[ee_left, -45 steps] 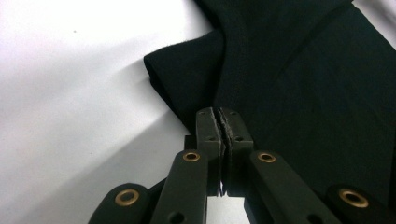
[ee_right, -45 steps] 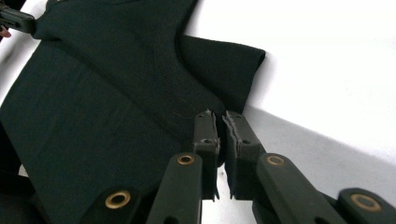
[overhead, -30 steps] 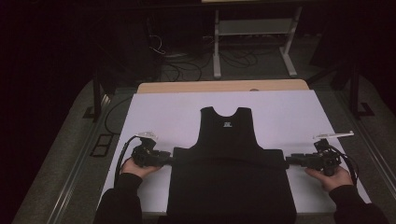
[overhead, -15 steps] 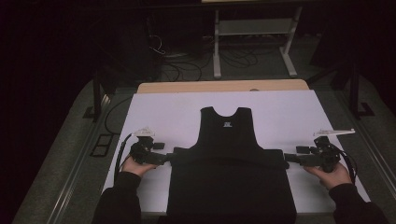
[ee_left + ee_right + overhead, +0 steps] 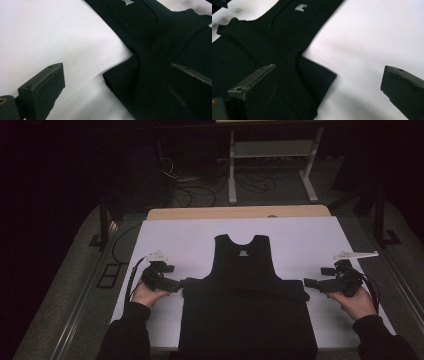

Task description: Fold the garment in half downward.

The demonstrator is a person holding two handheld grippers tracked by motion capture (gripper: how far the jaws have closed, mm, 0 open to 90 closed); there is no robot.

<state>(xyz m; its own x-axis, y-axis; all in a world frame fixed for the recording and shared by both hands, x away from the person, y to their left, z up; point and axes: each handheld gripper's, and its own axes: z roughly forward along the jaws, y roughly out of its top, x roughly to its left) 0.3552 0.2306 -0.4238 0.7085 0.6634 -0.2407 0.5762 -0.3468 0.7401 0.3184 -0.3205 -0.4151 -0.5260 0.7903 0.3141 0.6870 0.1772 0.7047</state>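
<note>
Shirt (image 5: 247, 305) flat on sheet (image 5: 180, 240), neck far. Left gripper (image 5: 184, 283) at left sleeve tip, right gripper (image 5: 307, 283) at right tip — both jaws agape, empty.

1 black sleeveless garment (image 5: 247, 305) with 1 small white label (image 5: 243, 254), 1 white sheet (image 5: 190, 240) covering 1 worktop (image 5: 235, 212), 2 grippers, 1 left gripper (image 5: 181, 283) and 1 right gripper (image 5: 310, 283), 2 hands, 1 left hand (image 5: 147, 295) and 1 right hand (image 5: 356, 302)
</note>
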